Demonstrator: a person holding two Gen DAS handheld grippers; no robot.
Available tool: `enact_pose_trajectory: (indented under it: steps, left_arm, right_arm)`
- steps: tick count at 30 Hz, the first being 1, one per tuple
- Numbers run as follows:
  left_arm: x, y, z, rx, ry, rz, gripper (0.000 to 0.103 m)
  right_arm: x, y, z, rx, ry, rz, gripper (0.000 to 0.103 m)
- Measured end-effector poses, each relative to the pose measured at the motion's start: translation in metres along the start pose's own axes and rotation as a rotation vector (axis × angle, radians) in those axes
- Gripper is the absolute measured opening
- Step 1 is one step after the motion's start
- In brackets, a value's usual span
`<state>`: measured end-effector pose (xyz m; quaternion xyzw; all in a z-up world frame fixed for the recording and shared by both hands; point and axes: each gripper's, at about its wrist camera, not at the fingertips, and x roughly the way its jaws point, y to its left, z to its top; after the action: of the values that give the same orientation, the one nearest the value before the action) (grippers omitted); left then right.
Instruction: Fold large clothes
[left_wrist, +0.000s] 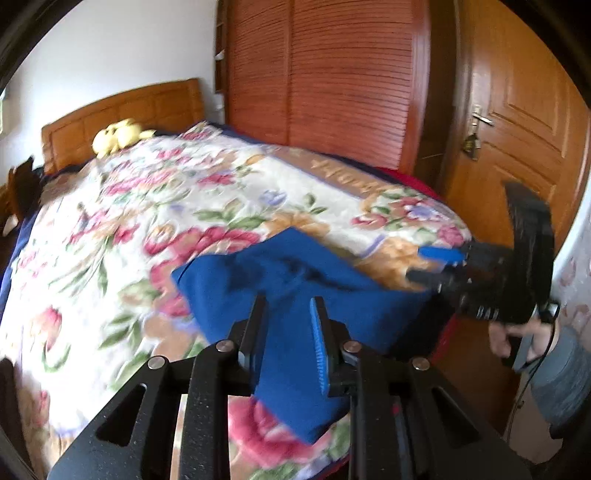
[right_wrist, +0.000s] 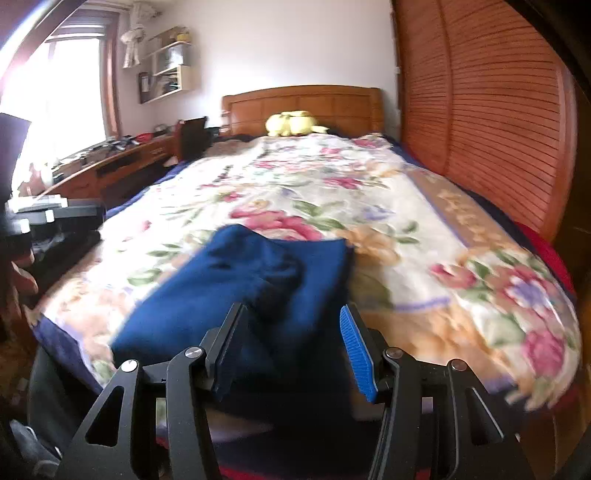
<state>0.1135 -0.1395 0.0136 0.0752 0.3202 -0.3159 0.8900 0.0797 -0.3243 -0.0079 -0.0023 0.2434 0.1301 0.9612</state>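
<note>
Lying folded on the near end of the floral bedspread (right_wrist: 295, 177), the blue garment (right_wrist: 236, 295) is untouched. Left gripper (left_wrist: 288, 306) and right gripper (right_wrist: 291, 314) hover above it, jaws parted, holding nothing.

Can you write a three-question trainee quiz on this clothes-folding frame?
1. True or false: the folded dark blue garment lies on the floral bedspread.
2. What sits by the wooden headboard? A) yellow plush toy B) red pillow C) laptop
3. Fill in: the right gripper has its jaws ____.

Key: 1 true. 2 A, the yellow plush toy. 3 open; nothing is pinched between them.
</note>
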Motion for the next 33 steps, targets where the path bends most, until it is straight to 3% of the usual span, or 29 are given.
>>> enact_pose_trajectory:
  steps: [3,7,18,19,21,23,29,33]
  left_arm:
    - [0.004,0.019,-0.018,-0.046,0.021,0.017,0.024]
    - [0.005,0.042,-0.041,-0.099,0.041,0.045,0.024]
    - [0.012,0.074,-0.080,-0.203,0.071,0.058,0.025]
    - [0.012,0.075,-0.081,-0.208,0.072,0.056,0.025]
    - [0.014,0.074,-0.081,-0.211,0.073,0.049,0.025]
    - [0.015,0.073,-0.082,-0.208,0.073,0.044,0.025]
    - [0.022,0.068,-0.072,-0.187,0.067,0.021,0.025]
    - [0.037,0.062,-0.054,-0.156,0.056,-0.001,0.026]
  right_arm:
    - [0.009,0.006,0.012,-0.013,-0.003,-0.014,0.054]
    - [0.029,0.014,0.014,-0.010,0.051,0.039,0.054]
    - [0.097,0.001,-0.008,0.082,0.309,0.154,0.051]
    - [0.098,-0.001,-0.006,0.082,0.310,0.166,0.046]
    - [0.098,0.000,-0.004,0.068,0.318,0.203,0.020]
    - [0.092,0.004,-0.002,0.013,0.298,0.197,0.014]
    - [0.044,-0.004,0.024,-0.106,0.108,0.040,0.011]
    - [0.039,-0.028,0.023,-0.122,0.115,-0.060,0.011]
